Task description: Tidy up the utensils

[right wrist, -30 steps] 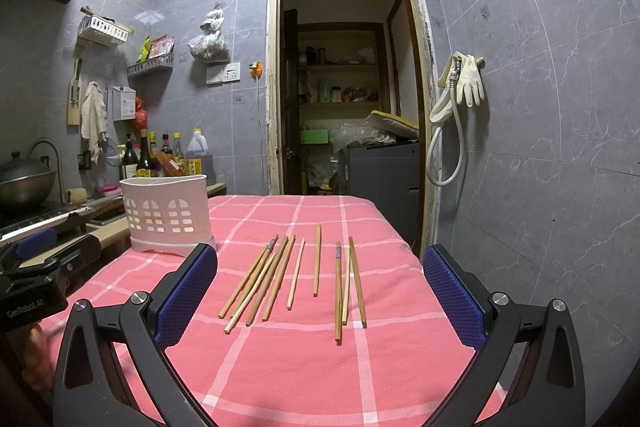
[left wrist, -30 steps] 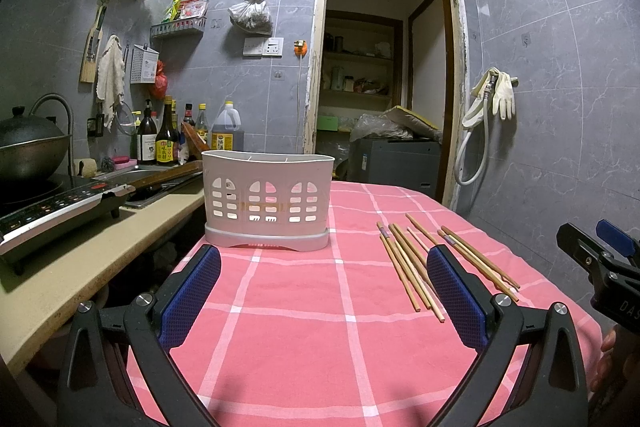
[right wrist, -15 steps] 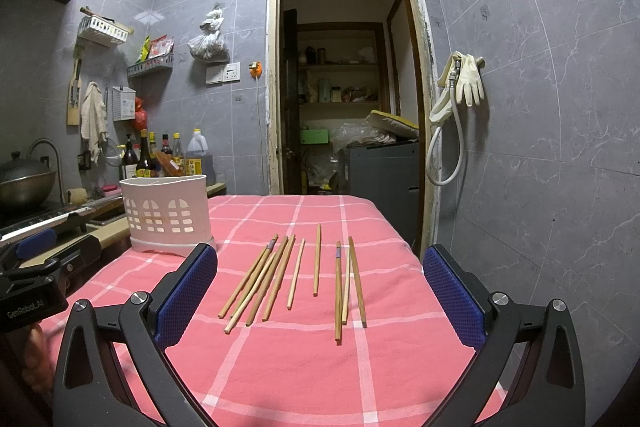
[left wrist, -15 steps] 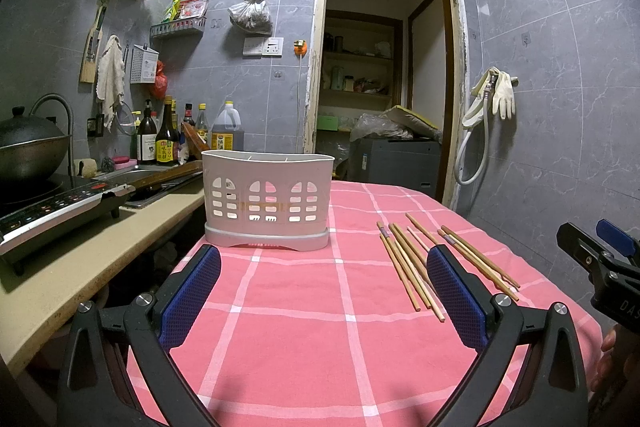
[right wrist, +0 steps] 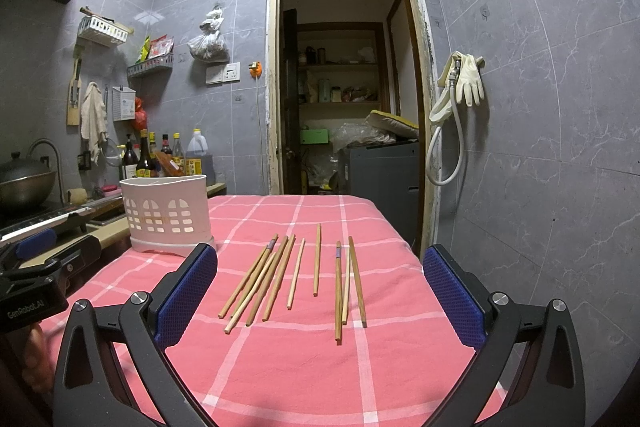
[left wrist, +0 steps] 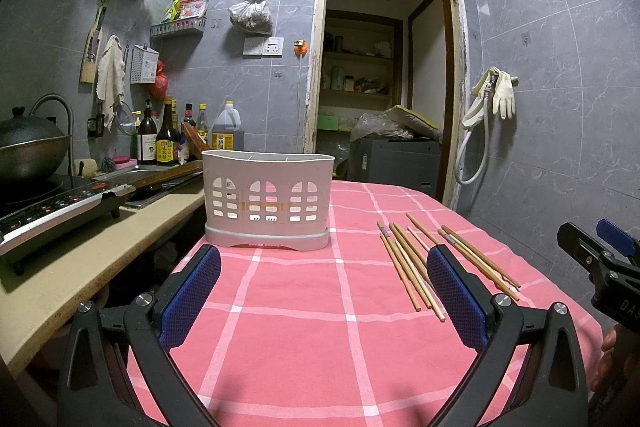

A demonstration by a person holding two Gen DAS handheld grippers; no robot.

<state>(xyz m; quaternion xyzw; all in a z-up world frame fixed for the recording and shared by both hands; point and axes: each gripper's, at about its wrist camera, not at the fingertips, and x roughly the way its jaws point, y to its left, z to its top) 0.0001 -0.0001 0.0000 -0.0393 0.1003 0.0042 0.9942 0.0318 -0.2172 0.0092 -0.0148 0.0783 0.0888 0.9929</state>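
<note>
Grey-tiled kitchen, pink checked cloth on bench; both hand-held grippers spread wide, holding nothing.

Left hand-held gripper low over near edge of bench, blue pads well apart, aimed at white slotted utensil holder standing upright at 12 o'clock. Right hand-held gripper likewise wide, over cloth at near edge. Loose wooden chopsticks lying flat at its 12 o'clock, roughly parallel: one bunch at 11, two singles in middle, another bunch at 1. Holder at 10 o'clock from chopsticks, well apart. Counter with bottles and wok at 9 o'clock, beside bench.
</note>
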